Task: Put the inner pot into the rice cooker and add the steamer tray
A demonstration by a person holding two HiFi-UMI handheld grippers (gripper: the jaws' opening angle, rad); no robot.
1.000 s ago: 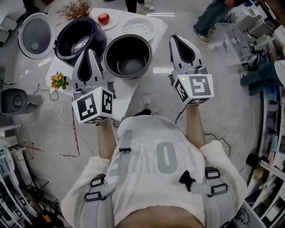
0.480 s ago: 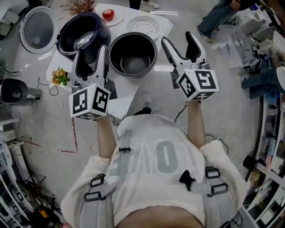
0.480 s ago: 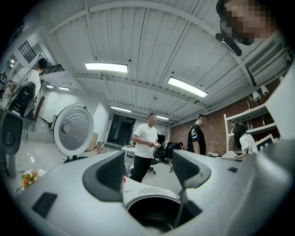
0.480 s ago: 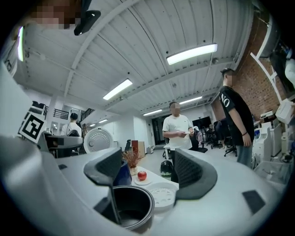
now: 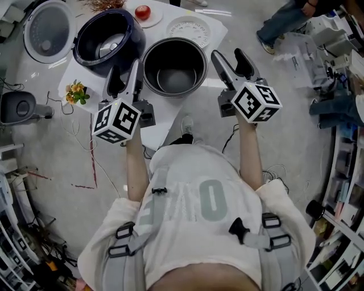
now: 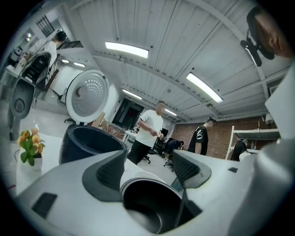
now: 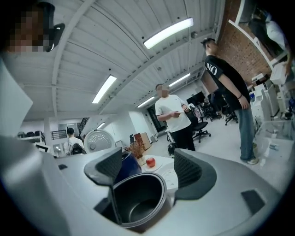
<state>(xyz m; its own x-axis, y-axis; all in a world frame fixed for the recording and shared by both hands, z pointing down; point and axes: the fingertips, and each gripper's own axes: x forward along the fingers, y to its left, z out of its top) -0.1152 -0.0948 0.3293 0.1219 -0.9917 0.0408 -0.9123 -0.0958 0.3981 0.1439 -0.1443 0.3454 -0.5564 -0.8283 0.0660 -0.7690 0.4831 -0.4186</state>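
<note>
The dark metal inner pot (image 5: 174,65) stands empty on the white table (image 5: 162,111), to the right of the dark blue rice cooker (image 5: 107,40), whose round lid (image 5: 48,28) is swung open. The white steamer tray (image 5: 187,28) lies behind the pot. My left gripper (image 5: 122,77) is open at the pot's near left, apart from it. My right gripper (image 5: 230,59) is open at the pot's right, also apart. In the left gripper view the pot (image 6: 147,207) shows between open fingers (image 6: 110,173). The right gripper view has the pot (image 7: 138,200) low between open fingers (image 7: 193,173).
A red apple on a plate (image 5: 143,11) sits at the table's far edge, and a small flower pot (image 5: 77,91) at its left corner. A grey device (image 5: 17,105) and cables lie on the floor at the left. People stand beyond the table (image 7: 175,120).
Both grippers have gone from shut to open, rolled about their own axes, and sunk toward the table on either side of the inner pot.
</note>
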